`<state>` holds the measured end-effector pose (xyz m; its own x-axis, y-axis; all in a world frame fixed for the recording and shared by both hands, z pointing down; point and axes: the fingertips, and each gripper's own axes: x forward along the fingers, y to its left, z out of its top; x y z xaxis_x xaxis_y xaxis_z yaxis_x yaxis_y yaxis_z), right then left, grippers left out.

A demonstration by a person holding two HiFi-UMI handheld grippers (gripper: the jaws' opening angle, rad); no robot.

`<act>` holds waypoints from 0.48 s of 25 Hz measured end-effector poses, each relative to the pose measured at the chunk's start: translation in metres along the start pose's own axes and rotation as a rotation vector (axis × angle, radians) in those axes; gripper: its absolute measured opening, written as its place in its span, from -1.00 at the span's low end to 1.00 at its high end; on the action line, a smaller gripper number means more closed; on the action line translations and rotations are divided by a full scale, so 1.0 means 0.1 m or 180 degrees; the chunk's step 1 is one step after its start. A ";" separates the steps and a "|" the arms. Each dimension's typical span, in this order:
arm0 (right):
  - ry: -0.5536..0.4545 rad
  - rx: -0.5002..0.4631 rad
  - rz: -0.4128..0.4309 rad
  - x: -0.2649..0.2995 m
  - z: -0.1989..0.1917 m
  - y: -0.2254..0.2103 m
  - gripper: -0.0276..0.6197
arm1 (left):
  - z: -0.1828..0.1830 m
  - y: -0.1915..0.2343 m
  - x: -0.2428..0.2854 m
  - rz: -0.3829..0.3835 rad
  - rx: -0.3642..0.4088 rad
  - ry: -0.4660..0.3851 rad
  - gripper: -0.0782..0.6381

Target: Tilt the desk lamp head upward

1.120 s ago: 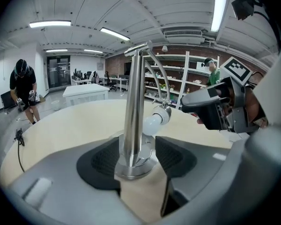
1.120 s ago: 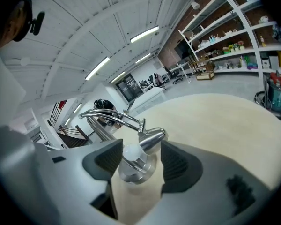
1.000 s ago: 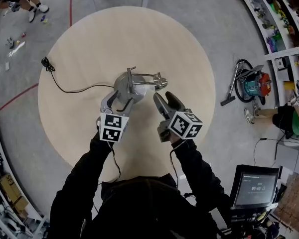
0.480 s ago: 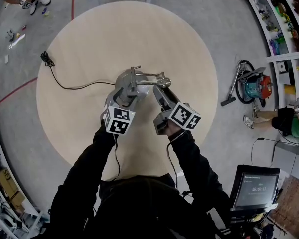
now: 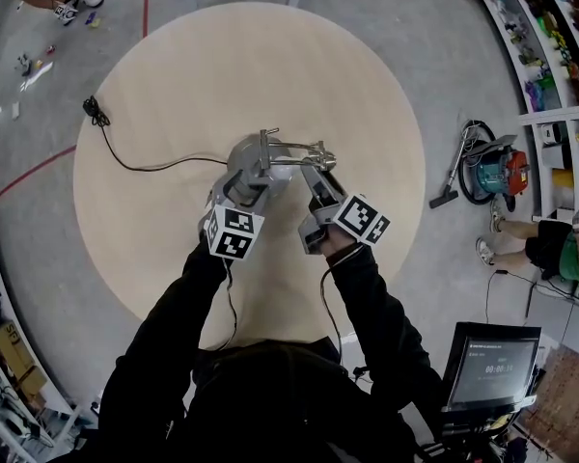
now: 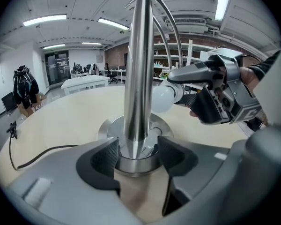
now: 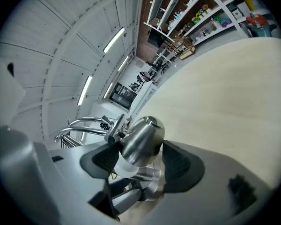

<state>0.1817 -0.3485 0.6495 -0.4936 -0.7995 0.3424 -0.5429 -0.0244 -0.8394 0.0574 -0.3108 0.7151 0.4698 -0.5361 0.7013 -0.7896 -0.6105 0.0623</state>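
Round counter point(image 5: 174, 85), mid-frame; left tool point(image 6: 138, 154) clamps the post point(image 6: 139, 78) low as an anchor; right tool point(image 7: 141, 162) gapes wide around the head point(image 7: 143, 135), not gripping yet.

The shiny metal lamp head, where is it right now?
In the right gripper view, the shiny metal lamp head sits between the right gripper's open jaws, right of the lamp's upright steel pole, over the round wooden table.
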 end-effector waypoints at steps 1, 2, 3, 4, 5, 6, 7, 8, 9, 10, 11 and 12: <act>0.0004 -0.0004 0.0001 0.01 -0.01 -0.02 0.01 | -0.01 0.01 0.02 -0.0002 -0.0007 -0.0010 -0.03; 0.0003 -0.0017 -0.0010 0.01 -0.01 -0.02 0.01 | -0.02 0.01 0.02 -0.0002 -0.0014 -0.0010 -0.03; -0.0007 -0.0033 -0.0023 -0.01 -0.01 0.00 0.01 | -0.02 0.01 0.00 -0.0001 -0.0018 -0.0003 -0.03; -0.0031 -0.0059 -0.0037 -0.04 0.01 0.02 0.00 | -0.01 0.01 -0.03 0.0002 -0.0019 0.0006 -0.03; -0.0066 -0.0099 -0.0055 -0.07 0.04 0.05 0.00 | 0.00 0.00 -0.05 0.0005 -0.0018 0.0014 -0.03; -0.0100 -0.0153 -0.0076 -0.11 0.09 0.07 0.00 | 0.01 -0.01 -0.06 0.0009 -0.0018 0.0021 -0.03; -0.0121 -0.0213 -0.0101 -0.13 0.14 0.07 0.00 | 0.02 -0.01 -0.06 0.0012 -0.0020 0.0025 -0.03; -0.0125 -0.0270 -0.0126 -0.15 0.18 0.08 0.00 | 0.02 -0.01 -0.05 0.0016 -0.0021 0.0027 -0.03; -0.0118 -0.0316 -0.0151 -0.15 0.20 0.07 0.00 | 0.02 -0.01 -0.05 0.0019 -0.0024 0.0029 -0.03; -0.0110 -0.0350 -0.0174 -0.16 0.21 0.07 0.00 | 0.02 0.00 -0.05 0.0022 -0.0027 0.0034 -0.03; -0.0110 -0.0376 -0.0196 -0.17 0.21 0.08 0.00 | 0.02 0.00 -0.05 0.0023 -0.0031 0.0043 -0.03; -0.0117 -0.0397 -0.0220 -0.19 0.22 0.08 -0.01 | 0.01 0.00 -0.05 0.0021 -0.0034 0.0058 -0.03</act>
<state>0.2019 -0.3468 0.6264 -0.4280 -0.8200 0.3800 -0.6562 -0.0072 -0.7546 0.0557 -0.3084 0.7102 0.4574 -0.5293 0.7146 -0.7969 -0.6006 0.0652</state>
